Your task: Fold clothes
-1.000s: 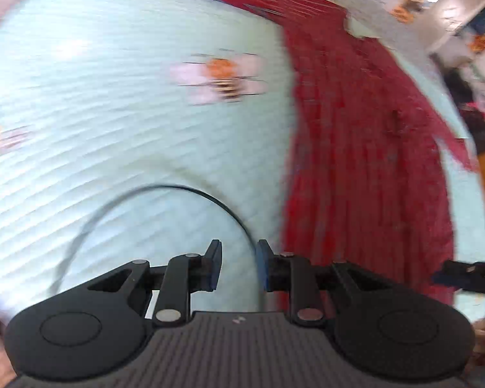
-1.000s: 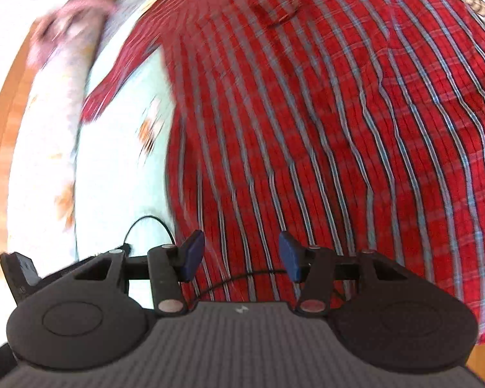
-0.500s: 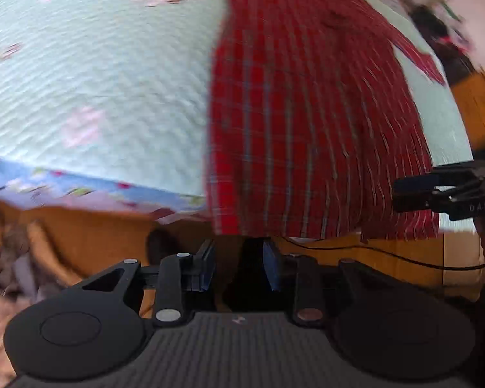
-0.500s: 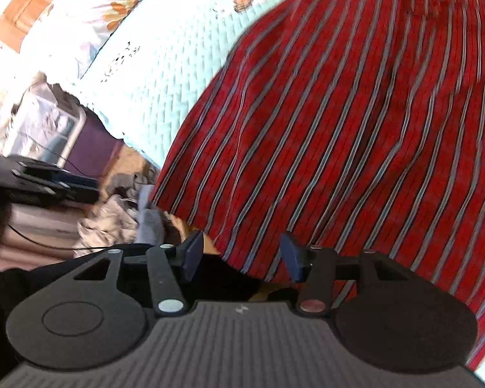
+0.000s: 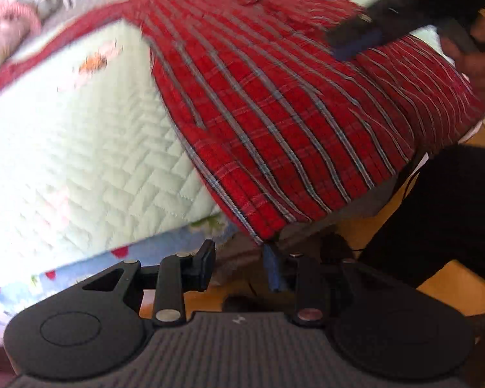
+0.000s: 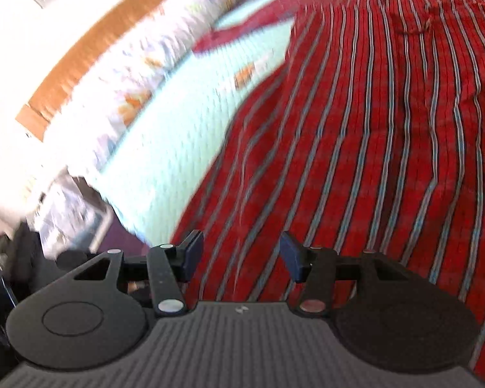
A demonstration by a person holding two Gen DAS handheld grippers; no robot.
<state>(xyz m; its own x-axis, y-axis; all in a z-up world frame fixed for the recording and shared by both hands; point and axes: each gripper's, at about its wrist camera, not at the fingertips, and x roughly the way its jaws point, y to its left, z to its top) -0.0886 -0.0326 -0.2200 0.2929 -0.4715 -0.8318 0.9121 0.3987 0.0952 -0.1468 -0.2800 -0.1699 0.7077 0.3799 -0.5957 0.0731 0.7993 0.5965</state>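
While both views blur, left gripper (image 5: 241,266) hangs parted, empty, just below shirt hem corner at bed edge. Right gripper (image 6: 241,257) spread wide, gripping nothing, over lower part of red plaid shirt (image 6: 371,135). Shirt lies flat on pale green quilt (image 5: 80,148), hem overhanging bed edge, sleeve stretched toward pillows (image 6: 190,22) beyond.

Red plaid cotton shirt (image 5: 274,103), spread flat on pale green quilted bedcover (image 5: 80,161). Hem overhangs bed edge. Black left gripper (image 5: 239,265), jaws apart, just below hem corner.
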